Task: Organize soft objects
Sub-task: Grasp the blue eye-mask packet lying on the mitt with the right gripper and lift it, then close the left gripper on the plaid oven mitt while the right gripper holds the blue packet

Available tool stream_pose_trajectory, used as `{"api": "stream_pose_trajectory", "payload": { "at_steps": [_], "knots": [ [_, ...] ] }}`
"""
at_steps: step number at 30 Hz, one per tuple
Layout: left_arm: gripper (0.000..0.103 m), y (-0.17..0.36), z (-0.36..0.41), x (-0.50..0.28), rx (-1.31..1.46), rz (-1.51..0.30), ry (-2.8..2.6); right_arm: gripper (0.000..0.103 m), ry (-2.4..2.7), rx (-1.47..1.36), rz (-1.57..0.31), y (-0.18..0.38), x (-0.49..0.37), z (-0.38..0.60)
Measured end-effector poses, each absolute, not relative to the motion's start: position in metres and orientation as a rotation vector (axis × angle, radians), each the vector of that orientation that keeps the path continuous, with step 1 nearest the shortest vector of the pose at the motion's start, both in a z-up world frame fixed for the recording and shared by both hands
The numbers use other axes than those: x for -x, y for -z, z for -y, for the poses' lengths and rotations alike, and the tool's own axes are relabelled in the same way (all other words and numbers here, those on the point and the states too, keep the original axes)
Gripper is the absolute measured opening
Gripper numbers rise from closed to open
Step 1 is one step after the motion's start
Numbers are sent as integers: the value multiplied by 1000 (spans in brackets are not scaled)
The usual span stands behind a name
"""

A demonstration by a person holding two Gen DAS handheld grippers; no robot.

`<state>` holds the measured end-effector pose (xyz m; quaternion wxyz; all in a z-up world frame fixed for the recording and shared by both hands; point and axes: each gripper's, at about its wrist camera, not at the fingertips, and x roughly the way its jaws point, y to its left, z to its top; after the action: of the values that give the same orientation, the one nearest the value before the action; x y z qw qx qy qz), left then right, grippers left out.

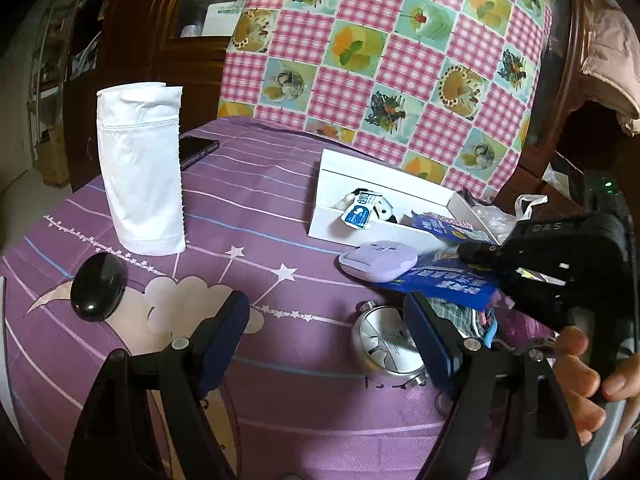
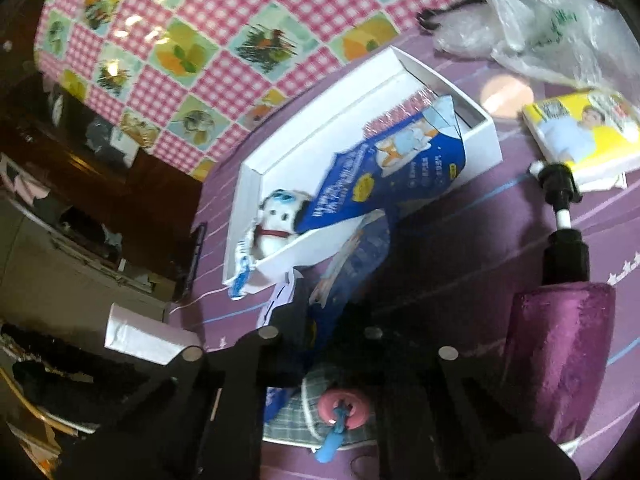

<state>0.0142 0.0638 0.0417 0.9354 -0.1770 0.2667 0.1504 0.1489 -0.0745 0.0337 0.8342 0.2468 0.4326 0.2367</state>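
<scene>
Bench under purple star-print cloth (image 1: pixel 248 208), checked oilcloth behind. White box (image 2: pixel 448 80) at far right already holds a plush dog (image 2: pixel 280 216) and one blue packet (image 2: pixel 384 176). Right gripper (image 2: pixel 320 320): jaws narrowed onto a second blue packet (image 1: pixel 444 280) just outside the box. Left gripper (image 1: pixel 328 320): jaws wide, empty. White cloth roll (image 1: pixel 140 168) at far left remains; roughly midway.

white box (image 2: pixel 486 128) open, sits ahead of right gripper (image 2: pixel 320 320) on purple cloth. plush dog (image 2: pixel 280 216) lying at its near-left end, white with dark ears, red collar. blue packet (image 2: pixel 384 176) flopped over box's front wall, half in, half out. second blue packet (image 2: pixel 352 256) just outside, pinched in right gripper.
</scene>
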Motion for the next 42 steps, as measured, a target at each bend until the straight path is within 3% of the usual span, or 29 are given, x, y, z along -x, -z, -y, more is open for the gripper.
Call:
{"api": "stream_pose_trajectory", "payload": {
  "at_steps": [30,42],
  "knots": [
    [80,-51,-44,-10,306,-512,-216,8,-494,-410,-613,-53,-63,137],
    [81,-67,-25,-14,331,-401,-187,8,-509,-409,-619,-51,-65,148]
  ]
}}
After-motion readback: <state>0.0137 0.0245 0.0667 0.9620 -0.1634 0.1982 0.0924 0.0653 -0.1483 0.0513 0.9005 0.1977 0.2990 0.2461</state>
